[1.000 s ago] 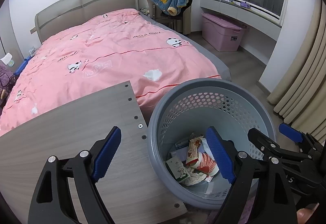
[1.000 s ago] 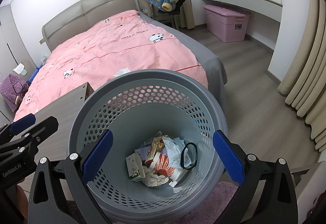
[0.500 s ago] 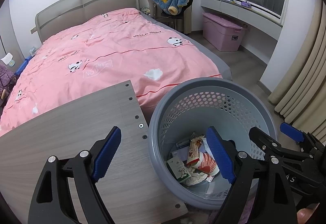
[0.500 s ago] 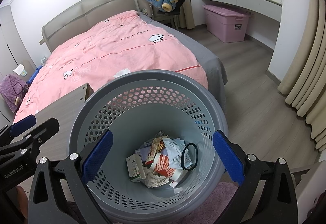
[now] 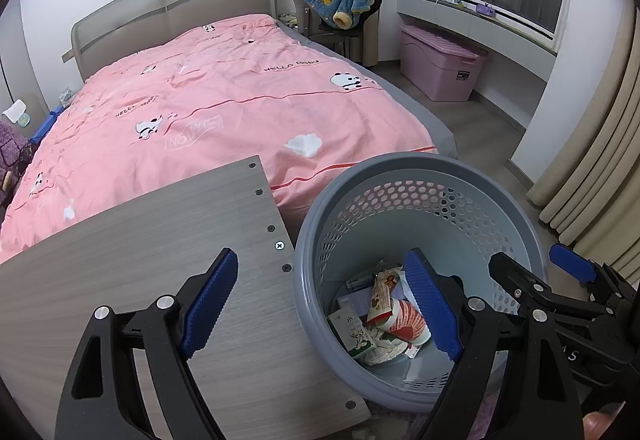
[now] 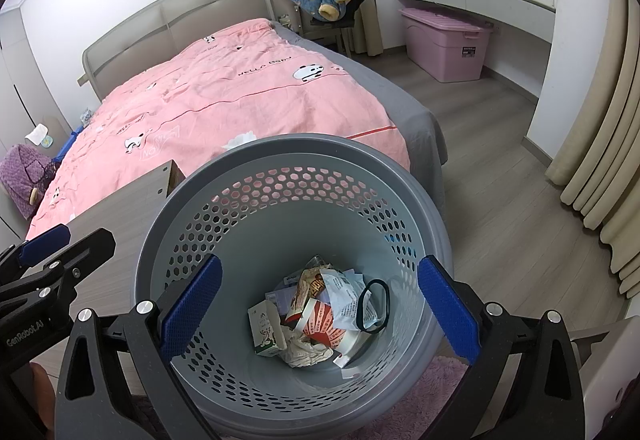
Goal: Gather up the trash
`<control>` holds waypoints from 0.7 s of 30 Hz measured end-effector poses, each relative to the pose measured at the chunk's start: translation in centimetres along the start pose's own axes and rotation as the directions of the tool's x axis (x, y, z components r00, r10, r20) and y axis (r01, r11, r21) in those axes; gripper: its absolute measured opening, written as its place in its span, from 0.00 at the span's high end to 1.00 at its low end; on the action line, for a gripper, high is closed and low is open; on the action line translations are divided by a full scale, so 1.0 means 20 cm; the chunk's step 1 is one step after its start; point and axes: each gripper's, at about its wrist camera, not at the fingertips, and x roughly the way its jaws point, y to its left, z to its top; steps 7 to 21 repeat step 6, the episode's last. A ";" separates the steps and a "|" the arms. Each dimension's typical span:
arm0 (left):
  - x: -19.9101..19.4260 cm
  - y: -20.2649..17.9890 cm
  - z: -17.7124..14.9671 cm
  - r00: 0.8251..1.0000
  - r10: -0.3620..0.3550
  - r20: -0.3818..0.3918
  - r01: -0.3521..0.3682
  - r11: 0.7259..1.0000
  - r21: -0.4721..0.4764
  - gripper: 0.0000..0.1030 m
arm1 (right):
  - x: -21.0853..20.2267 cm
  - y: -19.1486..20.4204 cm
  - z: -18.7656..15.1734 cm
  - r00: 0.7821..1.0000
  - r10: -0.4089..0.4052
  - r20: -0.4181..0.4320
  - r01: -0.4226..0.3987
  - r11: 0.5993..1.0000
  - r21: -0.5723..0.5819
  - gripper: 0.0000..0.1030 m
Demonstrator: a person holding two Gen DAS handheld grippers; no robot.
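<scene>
A grey perforated basket (image 6: pixel 296 144) stands on the floor at the foot of the bed, with its rim (image 5: pixel 416 160) beside a wooden tabletop. In its bottom lies trash (image 6: pixel 320 312): a small carton, wrappers, crumpled paper and a black loop, also seen as the trash (image 5: pixel 384 316) in the left wrist view. My right gripper (image 6: pixel 320 306) hangs open over the basket's mouth, with nothing between its blue pads. My left gripper (image 5: pixel 320 304) is open too, one finger over the tabletop (image 5: pixel 140 260) and the other over the basket. A white crumpled-looking patch (image 5: pixel 303 145) lies on the bedcover; I cannot tell whether it is tissue or print.
The bed with a pink cover (image 5: pixel 224 100) fills the middle and left. A pink storage box (image 6: pixel 444 48) sits under the window ledge. A chair with a blue coat (image 5: pixel 340 0) stands beside the headboard. Curtains (image 6: pixel 600 160) hang at the right, and a pink rug (image 6: pixel 420 400) lies under the basket.
</scene>
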 end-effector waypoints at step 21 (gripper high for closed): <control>0.00 0.01 0.00 1.000 0.001 -0.002 -0.001 1.000 -0.007 0.21 | 0.00 0.00 0.00 1.000 0.000 0.001 0.000 1.000 0.000 0.06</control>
